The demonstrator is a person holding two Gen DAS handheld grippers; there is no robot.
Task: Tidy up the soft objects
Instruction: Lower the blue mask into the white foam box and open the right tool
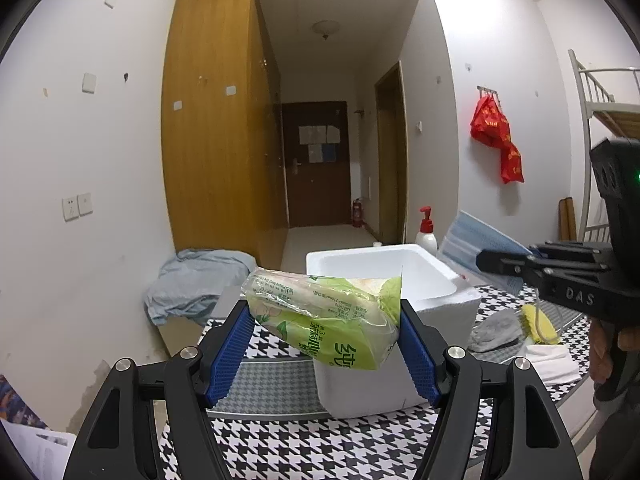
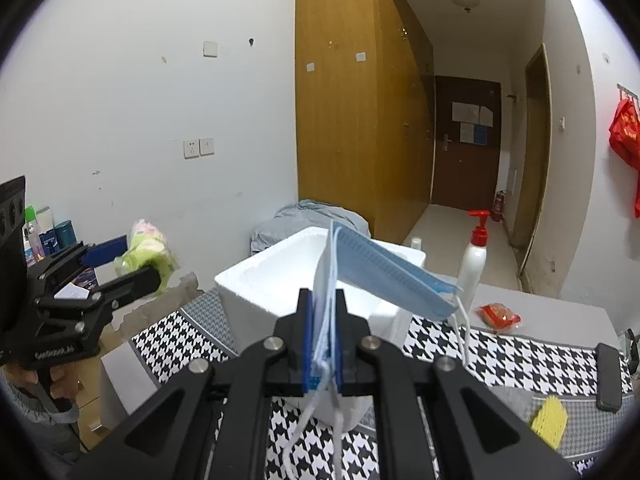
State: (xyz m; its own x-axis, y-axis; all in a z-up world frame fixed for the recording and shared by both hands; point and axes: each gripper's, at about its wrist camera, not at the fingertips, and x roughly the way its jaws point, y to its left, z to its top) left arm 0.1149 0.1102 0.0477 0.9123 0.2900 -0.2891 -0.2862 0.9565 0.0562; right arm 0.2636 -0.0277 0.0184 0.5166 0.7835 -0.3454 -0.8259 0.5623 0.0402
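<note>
left gripper [image 1: 326, 316]: jaws clamped on green tissue pack [image 1: 324, 316], near the foam box [image 1: 384, 264]; right gripper [image 2: 322, 312]: jaws closed on blue face masks [image 2: 384, 272], above the box

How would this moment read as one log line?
left claw: holds tissue pack | right claw: holds face masks | foam box: below both

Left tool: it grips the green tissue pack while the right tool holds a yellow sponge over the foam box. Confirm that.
Not quite. The left tool grips the green tissue pack, but the right wrist view shows the right tool pinching blue face masks over the foam box.
</note>
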